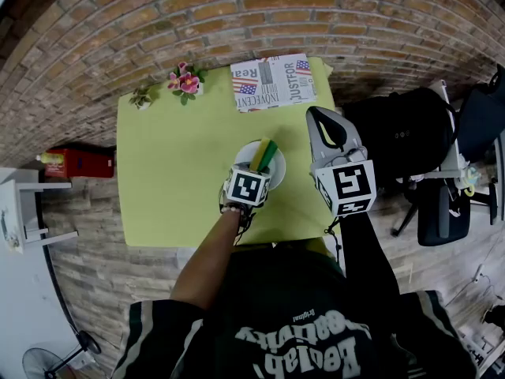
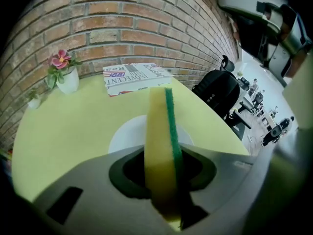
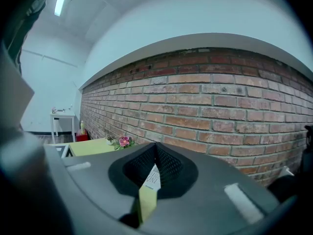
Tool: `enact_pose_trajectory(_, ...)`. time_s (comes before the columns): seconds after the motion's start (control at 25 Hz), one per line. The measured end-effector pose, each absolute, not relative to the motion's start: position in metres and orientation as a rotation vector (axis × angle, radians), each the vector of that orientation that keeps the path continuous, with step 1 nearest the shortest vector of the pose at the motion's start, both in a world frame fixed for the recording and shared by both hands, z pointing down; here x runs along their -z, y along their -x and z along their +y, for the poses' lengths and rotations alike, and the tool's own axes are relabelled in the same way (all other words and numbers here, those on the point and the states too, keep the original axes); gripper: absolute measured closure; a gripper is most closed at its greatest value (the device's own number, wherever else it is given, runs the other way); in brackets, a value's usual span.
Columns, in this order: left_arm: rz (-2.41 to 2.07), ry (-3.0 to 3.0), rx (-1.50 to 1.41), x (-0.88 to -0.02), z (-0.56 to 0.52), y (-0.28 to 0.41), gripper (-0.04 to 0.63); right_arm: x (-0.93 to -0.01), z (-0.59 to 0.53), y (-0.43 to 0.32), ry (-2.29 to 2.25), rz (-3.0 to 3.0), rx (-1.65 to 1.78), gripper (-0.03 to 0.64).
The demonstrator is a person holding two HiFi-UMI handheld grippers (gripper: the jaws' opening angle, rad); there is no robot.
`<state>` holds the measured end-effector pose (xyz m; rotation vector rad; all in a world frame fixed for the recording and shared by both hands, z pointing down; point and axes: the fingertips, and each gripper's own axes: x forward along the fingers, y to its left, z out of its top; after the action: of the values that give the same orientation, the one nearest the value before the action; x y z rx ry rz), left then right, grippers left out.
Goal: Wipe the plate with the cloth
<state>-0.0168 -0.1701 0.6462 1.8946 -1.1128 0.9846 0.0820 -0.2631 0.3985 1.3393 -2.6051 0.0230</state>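
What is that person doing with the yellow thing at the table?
A person holds a gripper in each hand. The left gripper is clamped on a yellow sponge with a green scrubbing side, held on edge over the round white plate on the yellow-green table. The right gripper is shut and empty, off to the plate's right.

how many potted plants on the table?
2. A pink-flowered pot at the far edge of the table, left of the newspaper; a smaller green plant left of it, near the far-left corner. None appear hidden.
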Motion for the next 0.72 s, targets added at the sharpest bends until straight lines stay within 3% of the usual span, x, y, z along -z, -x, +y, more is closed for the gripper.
enact_pose_trajectory(0.72,-1.304,-1.71,-0.931,-0.644,-0.157,0.1,0.459,-0.392,-0.259,-0.056,-1.273,-2.664,-0.002,0.603)
